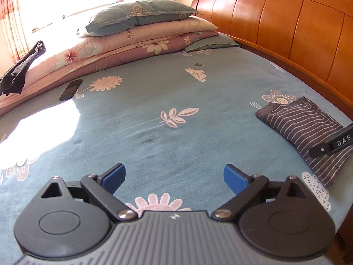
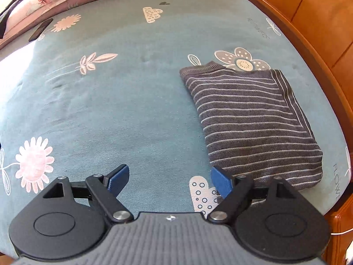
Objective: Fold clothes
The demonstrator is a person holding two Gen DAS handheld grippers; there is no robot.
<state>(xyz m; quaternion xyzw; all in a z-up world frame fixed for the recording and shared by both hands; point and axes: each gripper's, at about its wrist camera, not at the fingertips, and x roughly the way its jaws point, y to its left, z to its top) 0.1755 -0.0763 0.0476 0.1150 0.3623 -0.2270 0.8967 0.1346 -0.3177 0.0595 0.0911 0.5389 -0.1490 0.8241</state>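
While both grippers, left and right, hung wide open and empty over the bed, the folded shirt lay near the headboard. Soft and limp, it seemed best pinched at an edge; dark grey, thin pale stripes.

A dark grey knitted garment with thin white stripes lies folded into a compact, roughly rectangular bundle on the blue-green floral bedsheet, close to the wooden side of the bed. Its stripes meet at an angle along one folded edge. Far off by the stacked bedding, a dark rumpled cloth lies draped, unfolded.
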